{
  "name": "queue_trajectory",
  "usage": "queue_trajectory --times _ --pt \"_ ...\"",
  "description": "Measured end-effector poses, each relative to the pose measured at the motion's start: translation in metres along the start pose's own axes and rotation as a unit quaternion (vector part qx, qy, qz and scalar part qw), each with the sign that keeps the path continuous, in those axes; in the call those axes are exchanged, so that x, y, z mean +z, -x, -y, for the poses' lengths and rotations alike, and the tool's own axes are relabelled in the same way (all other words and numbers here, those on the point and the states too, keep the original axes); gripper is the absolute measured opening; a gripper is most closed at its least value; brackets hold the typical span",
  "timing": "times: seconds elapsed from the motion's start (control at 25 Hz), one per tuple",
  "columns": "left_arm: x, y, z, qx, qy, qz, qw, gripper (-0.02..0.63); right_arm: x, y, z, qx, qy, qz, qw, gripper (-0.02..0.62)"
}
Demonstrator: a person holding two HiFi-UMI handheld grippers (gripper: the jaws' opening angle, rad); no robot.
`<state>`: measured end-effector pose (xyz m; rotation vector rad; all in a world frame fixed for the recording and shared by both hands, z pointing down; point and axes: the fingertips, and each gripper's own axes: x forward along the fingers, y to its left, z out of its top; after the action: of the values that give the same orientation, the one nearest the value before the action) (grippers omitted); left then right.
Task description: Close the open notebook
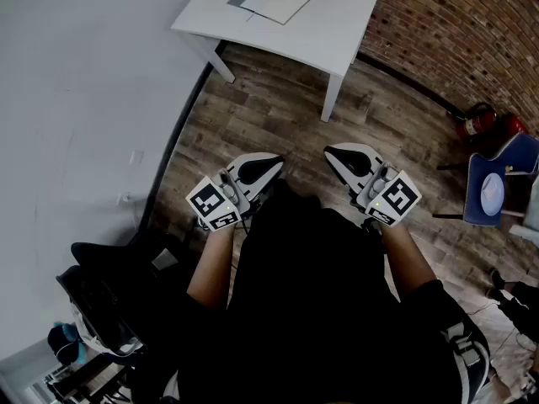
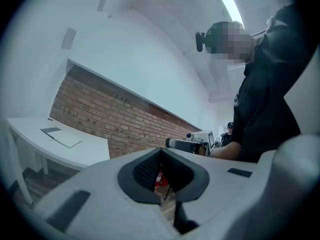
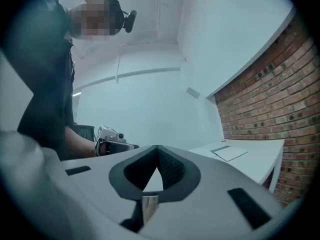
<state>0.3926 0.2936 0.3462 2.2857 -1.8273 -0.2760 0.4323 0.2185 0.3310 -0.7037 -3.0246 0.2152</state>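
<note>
The task has barely begun. I judge this to be the approach step, with the person standing back from the white table (image 1: pixel 328 36) and neither tool near the work. The left gripper (image 1: pixel 271 163) has its fingers pressed together with nothing between them. The right gripper (image 1: pixel 334 153) is likewise closed tight and empty. Both are held level, side by side in front of the body.

The notebook (image 1: pixel 271 0) lies flat on the tabletop, well ahead of both sets of fingertips and more in line with the left fingers than the right. It seems to lie open, a grey leaf to the left of a white page, though from this far off I can't be sure which part is the cover.

The next move, as I read it, calls for stepping forward until the fingers reach the notebook's free edge. A closed tip can then slip under that leaf and swing it over onto the other half
</note>
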Motion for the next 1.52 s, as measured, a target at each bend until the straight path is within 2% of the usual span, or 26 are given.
queue_trajectory --times 0.16,0.36,0.6,0.76,0.96,1.12,1.28,1.36,1.44,1.52 --pt "0.002 0.007 -0.007 0.005 0.001 0.004 1.0 0.015 0.003 -0.005 0.002 0.0 0.011 0.003 1.0 0.006" --pt "-0.002 0.01 -0.005 0.01 0.002 0.009 0.9999 0.015 0.006 0.0 0.005 -0.008 0.047 -0.001 0.999 0.006" --pt "-0.002 0.016 -0.005 0.019 0.003 0.015 0.9997 0.015 0.009 -0.002 0.004 -0.005 0.041 0.007 0.999 0.006" --pt "-0.003 0.021 -0.004 0.025 0.014 0.022 0.9994 0.015 0.018 0.001 0.002 -0.002 0.056 0.024 0.998 0.006" --pt "-0.012 0.019 0.003 0.026 0.023 0.019 0.9992 0.015 0.012 0.011 -0.005 0.006 0.038 0.032 0.999 0.006" --pt "-0.007 0.025 -0.01 0.039 0.022 0.028 0.9986 0.015 0.002 0.006 -0.002 0.003 0.029 0.028 0.999 0.006" --pt "-0.011 0.039 -0.023 0.055 0.021 0.017 0.9981 0.015 -0.013 -0.007 0.001 0.01 0.021 0.011 1.0 0.006" --pt "-0.015 0.043 -0.03 0.057 0.028 0.013 0.9979 0.015 -0.027 -0.018 -0.003 0.021 0.074 -0.033 0.996 0.006" --pt "-0.019 0.044 -0.04 0.06 0.04 0.013 0.9973 0.015 -0.042 -0.032 -0.013 0.048 0.167 -0.092 0.98 0.006" --pt "-0.024 0.043 -0.052 0.061 0.054 0.015 0.9965 0.015 -0.041 -0.045 -0.017 0.074 0.203 -0.101 0.971 0.006"
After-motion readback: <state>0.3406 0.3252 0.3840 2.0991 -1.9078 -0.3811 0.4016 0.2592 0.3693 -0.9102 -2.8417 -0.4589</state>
